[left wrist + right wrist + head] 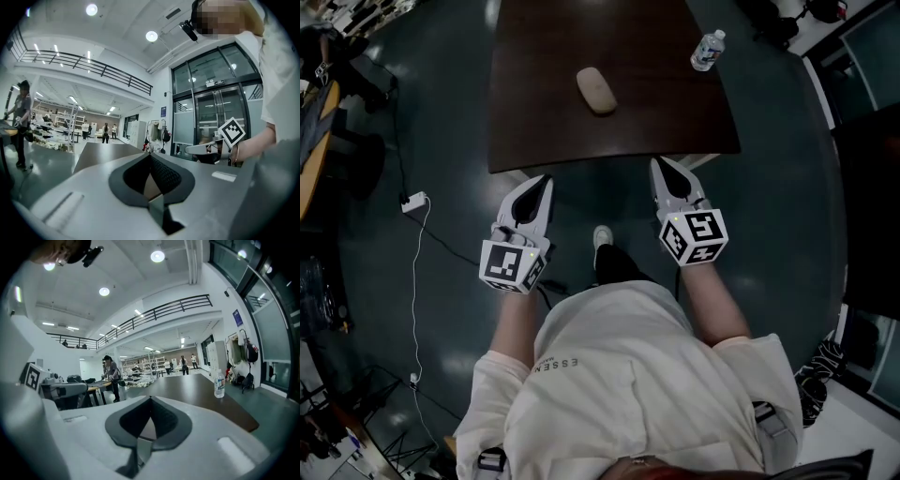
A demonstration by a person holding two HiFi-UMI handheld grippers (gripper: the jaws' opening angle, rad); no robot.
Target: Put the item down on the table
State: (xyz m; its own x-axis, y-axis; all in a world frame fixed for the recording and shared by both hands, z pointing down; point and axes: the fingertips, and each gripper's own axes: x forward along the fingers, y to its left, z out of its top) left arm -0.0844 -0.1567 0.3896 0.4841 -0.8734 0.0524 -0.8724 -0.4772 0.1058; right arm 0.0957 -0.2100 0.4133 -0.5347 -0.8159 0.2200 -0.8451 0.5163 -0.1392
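Hovering the left gripper [541, 182] and right gripper [662, 165] just short of the desk [534, 122], both jaws together and empty, I see the oval item [596, 91] already lying ahead between them, long axis slanting far-left to near-right, neither hand clearly nearer.

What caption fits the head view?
Person faces a dark table bearing a tan item and a bottle; left gripper and right gripper shut, empty, near its edge.
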